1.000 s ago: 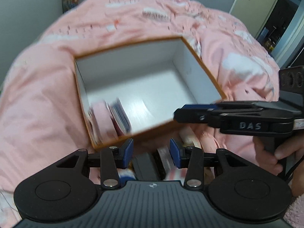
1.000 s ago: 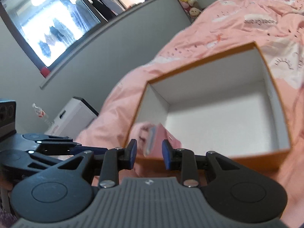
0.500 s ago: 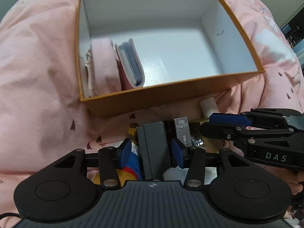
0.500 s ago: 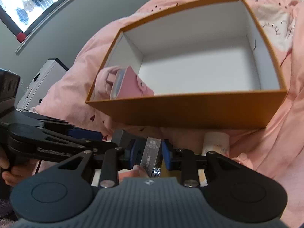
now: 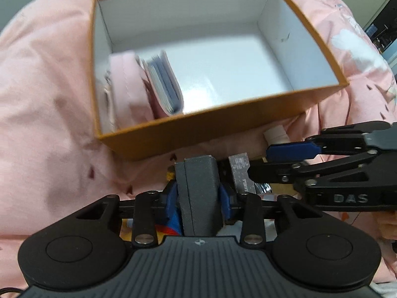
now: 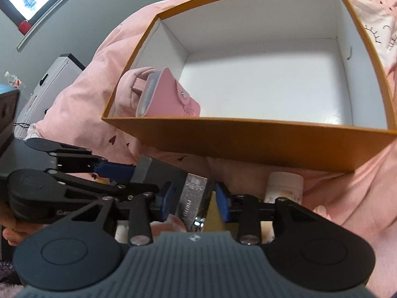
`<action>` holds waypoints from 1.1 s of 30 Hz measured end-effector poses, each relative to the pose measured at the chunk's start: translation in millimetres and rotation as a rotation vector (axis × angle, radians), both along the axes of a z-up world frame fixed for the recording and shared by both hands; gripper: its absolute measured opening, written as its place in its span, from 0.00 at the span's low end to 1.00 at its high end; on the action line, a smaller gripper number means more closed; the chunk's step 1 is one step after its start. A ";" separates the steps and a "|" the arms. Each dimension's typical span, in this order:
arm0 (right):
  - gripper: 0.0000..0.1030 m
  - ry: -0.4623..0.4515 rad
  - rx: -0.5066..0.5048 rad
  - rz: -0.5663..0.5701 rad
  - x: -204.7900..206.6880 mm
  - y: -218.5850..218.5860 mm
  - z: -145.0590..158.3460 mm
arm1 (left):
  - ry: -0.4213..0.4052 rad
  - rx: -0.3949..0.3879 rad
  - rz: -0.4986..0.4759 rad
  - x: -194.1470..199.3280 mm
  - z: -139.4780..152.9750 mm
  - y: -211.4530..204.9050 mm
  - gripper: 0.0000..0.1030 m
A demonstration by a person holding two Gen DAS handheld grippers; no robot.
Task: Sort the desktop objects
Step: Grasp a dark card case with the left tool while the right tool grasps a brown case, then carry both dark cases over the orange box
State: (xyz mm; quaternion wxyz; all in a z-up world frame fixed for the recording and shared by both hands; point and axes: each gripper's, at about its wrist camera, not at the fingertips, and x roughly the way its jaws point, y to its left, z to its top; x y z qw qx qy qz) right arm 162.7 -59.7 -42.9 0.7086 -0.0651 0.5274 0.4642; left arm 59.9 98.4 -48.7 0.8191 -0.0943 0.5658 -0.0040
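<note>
Left gripper (image 5: 198,195): its blue fingers (image 5: 171,196) are clenched on the two side faces of a grey case (image 5: 199,186), which stands upright between them, its top end projecting forward past the tips. The case looks rigid and smooth, probably of moderate weight; a hold on the flat sides near mid-length, as here, should resist slipping and tilting.

Right gripper (image 6: 192,200): the fingers (image 6: 220,201) flank a silvery packet (image 6: 192,196) with printed text. Whether the pads press it or merely straddle it cannot be told. The packet appears thin, light and crinkly, likely to flex, so it is best pinched across its flat faces.

Both grippers lie side by side, just short of the near wall of the orange box (image 6: 248,134) on the pink bed (image 5: 49,99). Inside, at the left end, rests a pink wallet (image 6: 171,99). A white bottle (image 6: 285,183) lies on the quilt near the right gripper, outside the box.
</note>
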 end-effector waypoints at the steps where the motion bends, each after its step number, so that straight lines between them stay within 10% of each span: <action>1: 0.39 -0.008 -0.012 0.006 -0.4 3.6 0.7 | -0.015 -0.002 0.010 -2.7 6.2 3.8 0.40; 18: 0.38 -0.062 -0.246 0.114 -8.3 58.7 -23.5 | -0.095 0.030 0.034 -16.6 48.2 24.5 0.40; 33: 0.24 -0.039 -0.058 0.053 -11.0 18.0 15.3 | -0.166 -0.003 0.008 -24.0 71.6 21.3 0.39</action>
